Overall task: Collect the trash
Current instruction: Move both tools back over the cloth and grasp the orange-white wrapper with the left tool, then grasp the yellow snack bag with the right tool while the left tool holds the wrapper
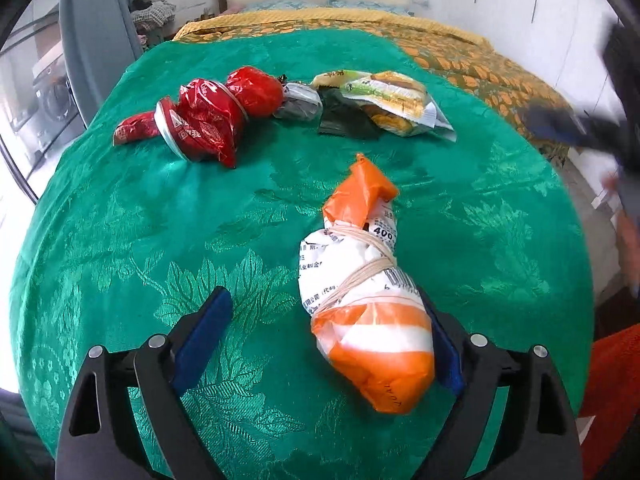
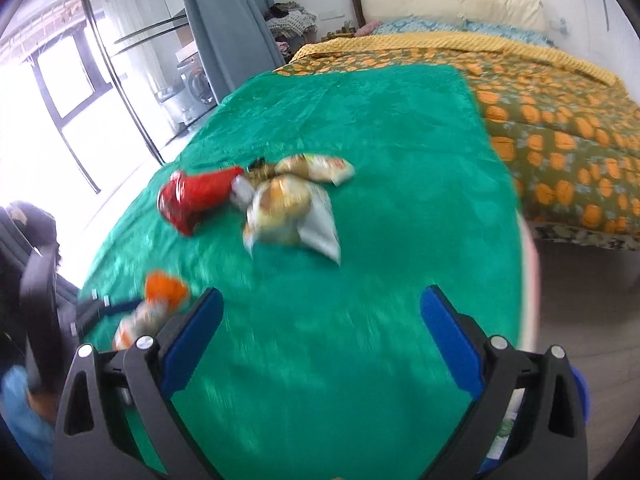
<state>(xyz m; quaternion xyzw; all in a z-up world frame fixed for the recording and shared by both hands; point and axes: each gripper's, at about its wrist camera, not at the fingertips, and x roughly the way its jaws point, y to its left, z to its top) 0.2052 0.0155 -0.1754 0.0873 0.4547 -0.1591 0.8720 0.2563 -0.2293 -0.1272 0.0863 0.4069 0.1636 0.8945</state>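
Observation:
An orange-and-white plastic bundle point(image 1: 366, 288) tied with string lies on the green cloth point(image 1: 160, 216). My left gripper point(image 1: 324, 312) is open around its near end; the right finger touches or sits just behind the bundle, the left finger stands well apart. Farther back lie crumpled red wrappers point(image 1: 208, 116), a small grey wad point(image 1: 298, 102) and clear snack packets point(image 1: 394, 102). My right gripper point(image 2: 322, 312) is open and empty above the cloth; its view is blurred and shows the red wrappers point(image 2: 196, 198), the snack packets point(image 2: 292, 204) and the orange bundle point(image 2: 154, 308) at left.
The green cloth covers the foot of a bed with an orange-patterned quilt point(image 2: 560, 120) and pillows point(image 2: 452, 4) behind. A grey curtain point(image 2: 224, 20) and glass doors stand at left. The floor point(image 2: 592, 280) lies right of the bed. The other gripper shows blurred at the far right point(image 1: 600, 128).

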